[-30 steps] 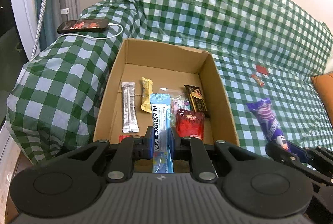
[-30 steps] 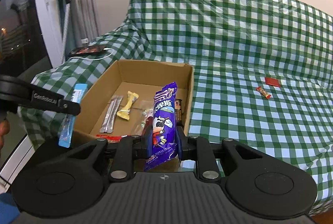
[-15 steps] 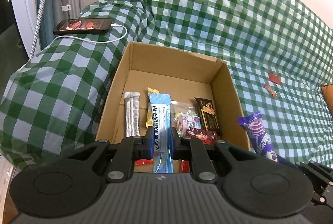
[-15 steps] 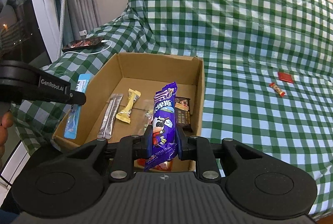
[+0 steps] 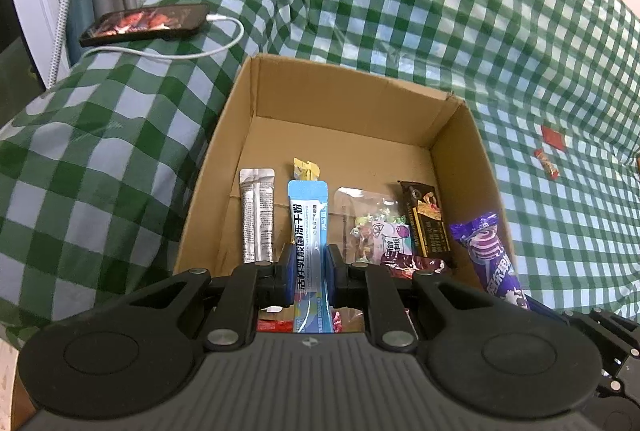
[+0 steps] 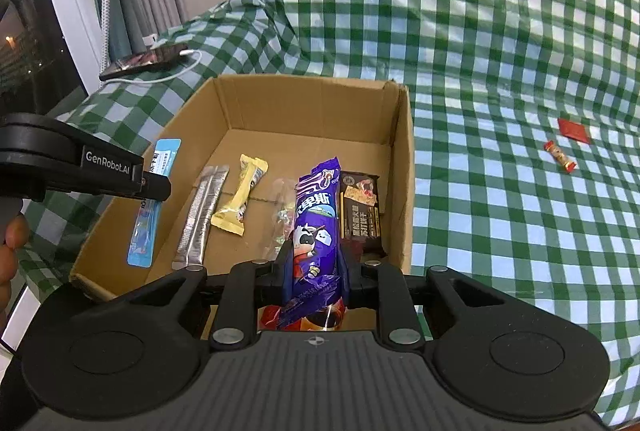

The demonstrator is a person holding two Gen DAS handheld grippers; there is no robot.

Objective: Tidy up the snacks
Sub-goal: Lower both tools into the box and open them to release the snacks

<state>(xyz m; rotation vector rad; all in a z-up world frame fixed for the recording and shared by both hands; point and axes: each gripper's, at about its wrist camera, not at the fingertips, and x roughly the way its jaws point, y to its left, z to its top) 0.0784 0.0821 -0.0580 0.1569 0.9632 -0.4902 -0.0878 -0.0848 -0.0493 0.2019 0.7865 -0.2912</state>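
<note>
Both jaws clamped — left gripper (image 5: 307, 267) on blue sachet (image 5: 308, 227), right gripper (image 6: 316, 263) on purple pack (image 6: 316, 219), over box (image 6: 404, 167). Several snacks boxed — two red ones (image 6: 560, 157) left on cloth.

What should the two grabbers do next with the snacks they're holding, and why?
Probably lower both a little further and let go: the left gripper pinches a light blue stick packet and the right gripper a purple snack wrapper, both above the open cardboard box.
</note>
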